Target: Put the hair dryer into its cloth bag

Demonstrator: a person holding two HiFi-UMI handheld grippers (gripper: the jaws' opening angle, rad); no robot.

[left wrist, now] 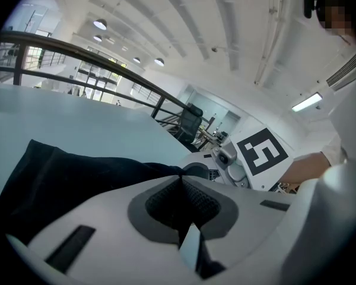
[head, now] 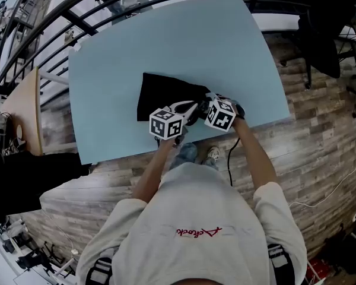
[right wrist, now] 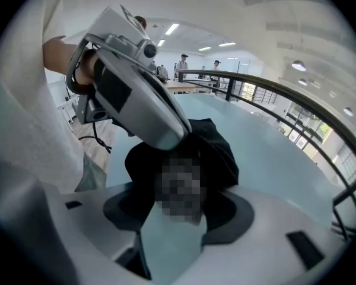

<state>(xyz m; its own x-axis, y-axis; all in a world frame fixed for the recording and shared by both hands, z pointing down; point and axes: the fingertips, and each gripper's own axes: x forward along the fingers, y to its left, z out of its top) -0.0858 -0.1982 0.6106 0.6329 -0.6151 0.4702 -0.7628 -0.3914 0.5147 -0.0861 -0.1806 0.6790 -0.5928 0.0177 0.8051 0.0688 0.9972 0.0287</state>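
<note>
Left gripper has its jaws pressed together, pinching the near edge of the black cloth bag, which lies flat on the light blue table. Right gripper has its jaws spread wide around a black body, apparently the hair dryer, right at the bag's bunched edge. A black cord hangs off the table edge under it.

Bare table lies open beyond and left of the cloth bag.
</note>
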